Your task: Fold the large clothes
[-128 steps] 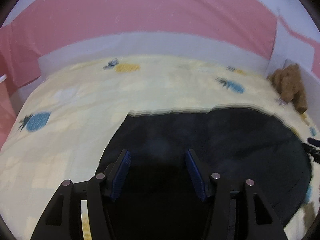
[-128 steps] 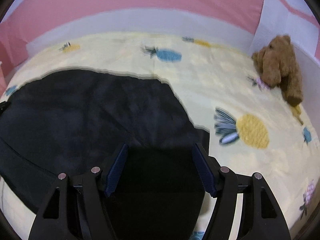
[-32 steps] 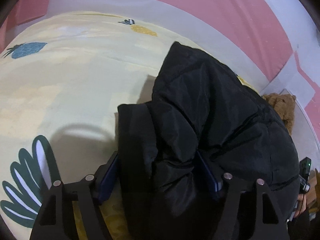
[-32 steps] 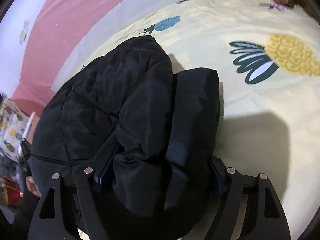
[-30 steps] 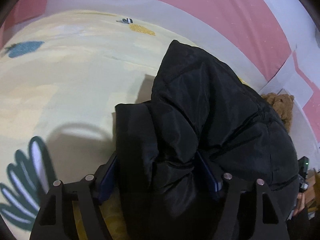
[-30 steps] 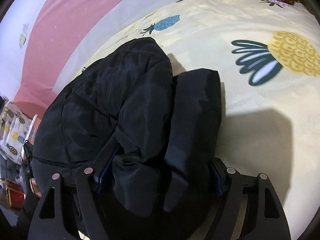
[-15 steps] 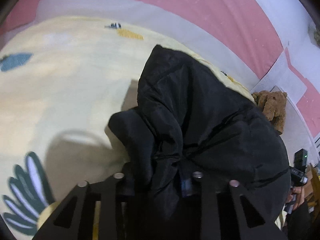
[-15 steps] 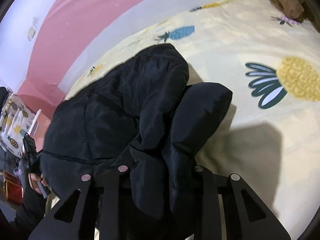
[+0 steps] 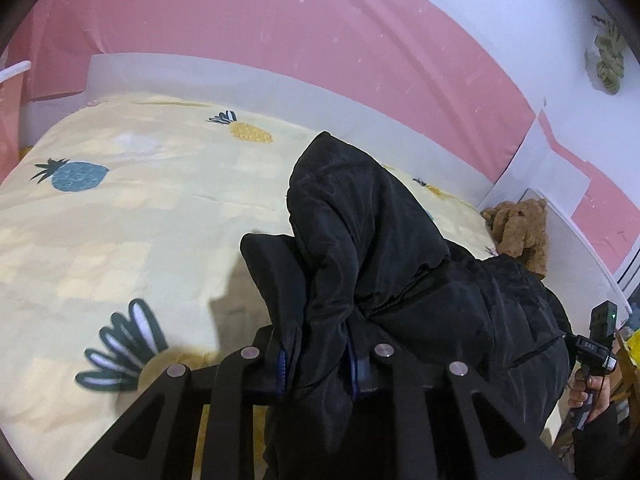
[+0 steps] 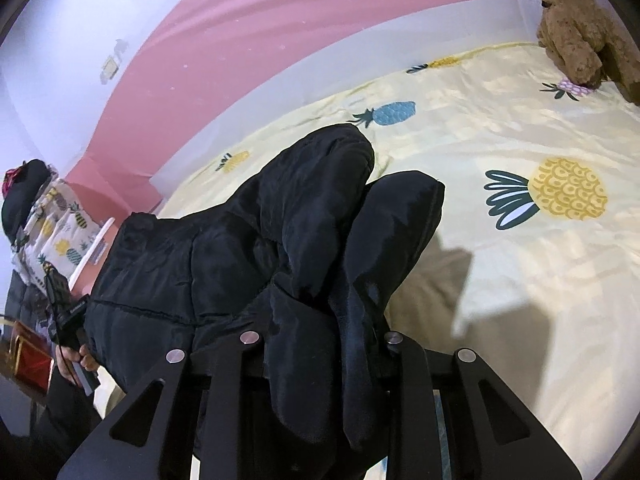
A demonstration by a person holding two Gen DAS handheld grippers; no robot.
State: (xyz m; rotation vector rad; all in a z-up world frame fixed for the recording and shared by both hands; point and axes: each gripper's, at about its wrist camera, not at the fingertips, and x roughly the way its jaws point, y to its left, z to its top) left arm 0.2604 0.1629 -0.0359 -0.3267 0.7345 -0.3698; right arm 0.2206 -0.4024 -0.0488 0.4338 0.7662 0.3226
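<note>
hidden: left gripper (image 9: 316, 364) pads were mostly buried in fabric, only thin blue edges showed. Right gripper (image 10: 320, 336) fingertips were fully covered by cloth. Lower hem of the jacket was cut off by the gripper frames in both views.
hard to tell: which part of the garment each gripper had; folds hid seams near the tips.
left gripper: jaws narrow, clamped on a bunched fold of the black jacket (image 9: 380, 264).
right gripper: jaws narrow, clamped on a bunch of the black jacket (image 10: 280, 232).
jacket location: lifted off the bedsheet (image 9: 120, 216), hanging between the two grippers; a peak stood at 12 o'clock from the left gripper.
jacket look: black, shiny, puffy, quilted seams, heavily crumpled, one rounded lobe beside the main bulk.
surroundings: teddy bear (image 10: 576, 24) sat at 1 o'clock in the right wrist view, well apart from the jacket, by the pink wall (image 9: 240, 20).
</note>
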